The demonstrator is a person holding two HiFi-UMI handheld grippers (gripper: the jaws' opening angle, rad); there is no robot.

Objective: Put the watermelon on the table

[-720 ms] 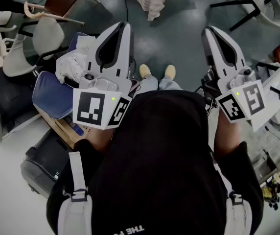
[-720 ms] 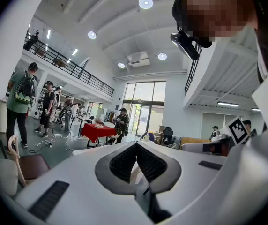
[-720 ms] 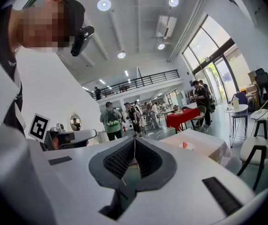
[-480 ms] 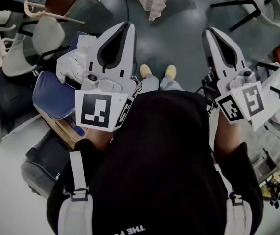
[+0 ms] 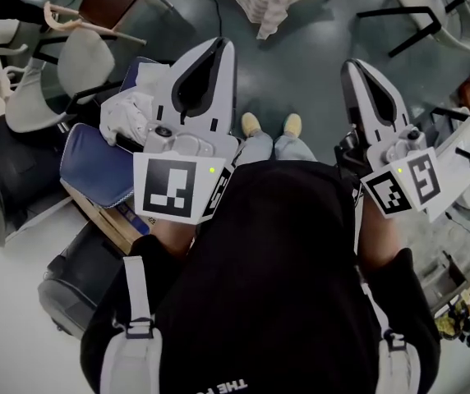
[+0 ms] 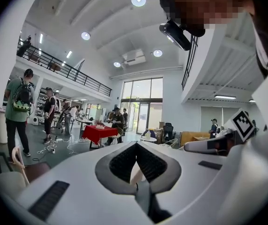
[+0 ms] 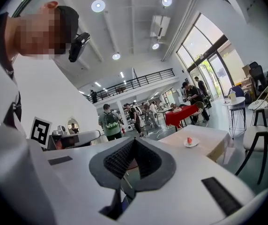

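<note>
Head view: left gripper (image 5: 217,46) and right gripper (image 5: 355,66) level, jaws together.

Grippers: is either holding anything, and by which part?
Nothing is held. The left gripper and the right gripper both have their jaws closed together with nothing between them.

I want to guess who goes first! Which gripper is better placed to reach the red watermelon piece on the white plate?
Probably the right gripper: its view shows the red watermelon piece ahead; the view of the left gripper doesn't.
</note>
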